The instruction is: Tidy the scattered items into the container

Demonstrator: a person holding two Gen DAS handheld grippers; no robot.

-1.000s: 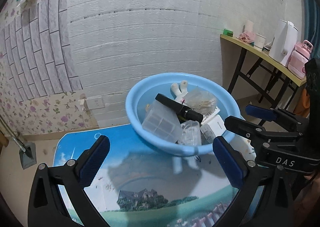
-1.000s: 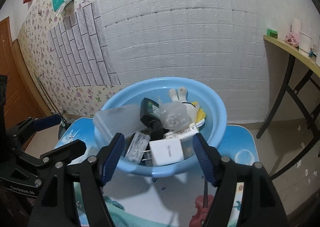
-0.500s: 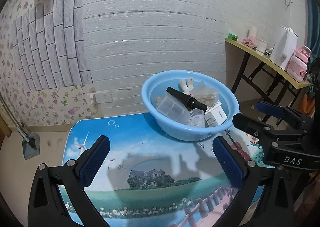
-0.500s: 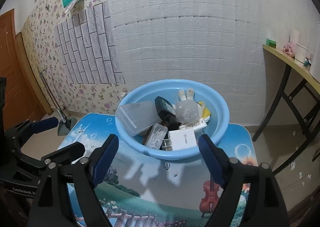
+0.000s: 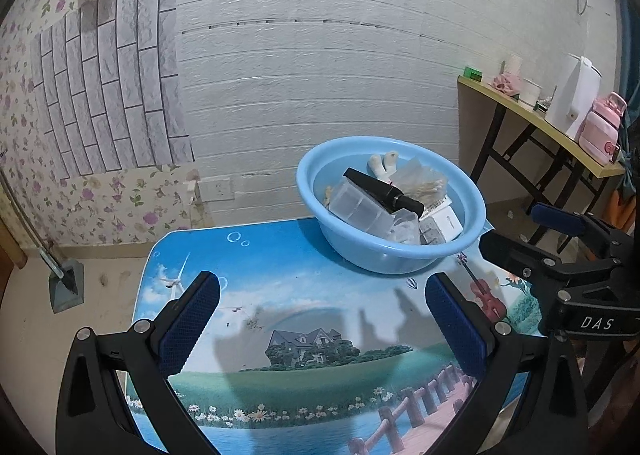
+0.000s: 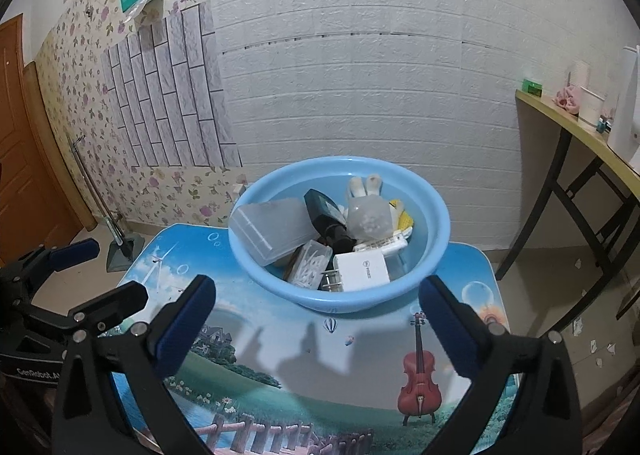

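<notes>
Nearest the cameras, both pairs of fingers stand wide apart with nothing between them. The left gripper [image 5: 322, 295] shows black angular arms faced with ribbed dark-blue pads, and the right gripper [image 6: 316, 301] is built the same; its fingers have just been opening, and only bare desk lies in the gap. In the left wrist view the right gripper sits off to the right of the left fingers; in the right wrist view the left gripper sits off to the left.

Under and just past the fingers lies the desk [image 6: 280, 355], a smooth, glossy top with rounded corners, printed with a landscape: sky, a house, a wooden bridge, a violin. The fingers' shadows fall on it.

Beyond the fingertips, on the far part of the desk, stands the basin [image 6: 434, 215], a round, light-blue plastic bowl with a rolled rim. It lies ahead and to the right of the left fingers, and straight ahead of the right ones. Heaped inside are a frosted translucent box [image 6: 272, 229], a dark bottle [image 6: 326, 215], a white charger [image 6: 362, 273] with metal prongs, a small clear case [image 6: 310, 265], a crinkled clear bag [image 6: 366, 219] and a pale plush toy [image 6: 366, 187] with upright ears.

Behind the basin rises a white embossed-brick wall [image 6: 380, 75], with grey tile and floral paper to the left. Far right stands a side table [image 5: 532, 123] with black folding legs, carrying a white jug and a pink bottle.
</notes>
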